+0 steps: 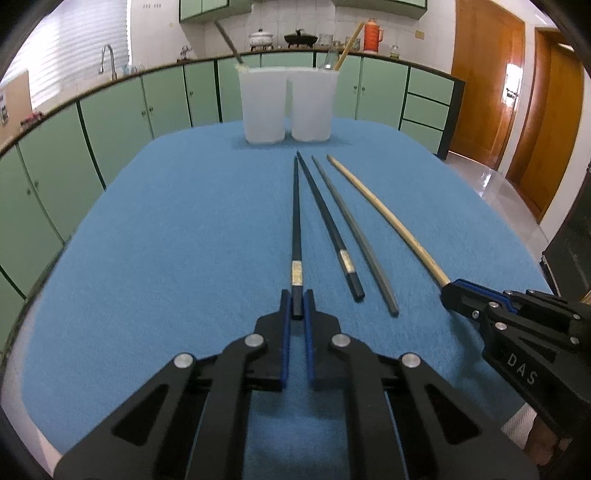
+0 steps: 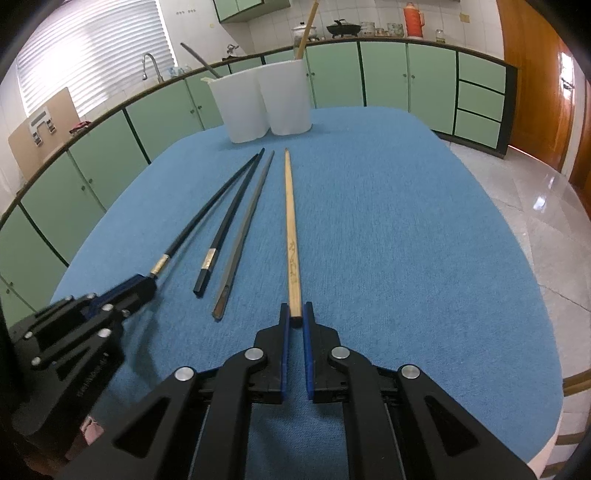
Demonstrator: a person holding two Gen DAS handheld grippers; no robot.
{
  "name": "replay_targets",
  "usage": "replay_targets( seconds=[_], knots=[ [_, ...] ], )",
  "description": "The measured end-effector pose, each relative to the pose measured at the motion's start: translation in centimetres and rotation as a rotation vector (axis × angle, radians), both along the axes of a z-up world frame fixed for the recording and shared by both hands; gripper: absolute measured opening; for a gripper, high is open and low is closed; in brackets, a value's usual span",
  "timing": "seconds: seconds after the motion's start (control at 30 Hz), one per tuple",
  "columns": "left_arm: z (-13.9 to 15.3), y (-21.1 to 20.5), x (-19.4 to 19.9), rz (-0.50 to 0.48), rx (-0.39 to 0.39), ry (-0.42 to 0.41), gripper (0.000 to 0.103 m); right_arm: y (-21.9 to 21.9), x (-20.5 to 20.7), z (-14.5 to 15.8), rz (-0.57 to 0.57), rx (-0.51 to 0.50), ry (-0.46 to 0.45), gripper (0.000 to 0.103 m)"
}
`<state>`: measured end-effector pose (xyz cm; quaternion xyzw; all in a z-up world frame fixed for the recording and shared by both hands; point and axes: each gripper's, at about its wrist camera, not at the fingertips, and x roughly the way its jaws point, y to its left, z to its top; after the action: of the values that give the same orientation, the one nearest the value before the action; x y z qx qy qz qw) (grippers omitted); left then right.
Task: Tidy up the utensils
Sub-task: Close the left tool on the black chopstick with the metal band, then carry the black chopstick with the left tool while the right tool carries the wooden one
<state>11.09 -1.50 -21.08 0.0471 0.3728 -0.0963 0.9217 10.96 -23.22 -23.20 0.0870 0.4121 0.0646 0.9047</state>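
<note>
Several chopsticks lie on the blue table mat. My left gripper is shut on the near end of a black chopstick with a silver band. My right gripper is shut on the near end of a wooden chopstick. Between them lie a second black chopstick and a grey chopstick. Two white translucent cups stand side by side at the far end; the left holds a grey stick, the right a wooden one.
Green cabinets curve behind the table, with a sink tap at left. Pots and a red thermos sit on the counter. A wooden door and tiled floor are at right.
</note>
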Motion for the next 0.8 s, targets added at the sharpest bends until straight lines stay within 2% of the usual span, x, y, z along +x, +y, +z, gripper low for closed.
replay_targets(
  seconds=[0.23, 0.53, 0.8],
  knots=[
    [3.1, 0.1, -0.6, -0.012, 0.058, -0.124, 0.006, -1.3, -0.2, 2.9, -0.013, -0.007, -0.063, 0.007],
    [9.0, 0.9, -0.4, -0.015, 0.026, -0.262, 0.006, -3.2, 0.5, 8.8, -0.008, -0.001, -0.183, 0.007],
    [13.6, 1.5, 1.4, -0.027, -0.012, -0.339, 0.006, -3.8, 2.0, 13.9, 0.020, -0.006, -0.267, 0.007]
  ],
)
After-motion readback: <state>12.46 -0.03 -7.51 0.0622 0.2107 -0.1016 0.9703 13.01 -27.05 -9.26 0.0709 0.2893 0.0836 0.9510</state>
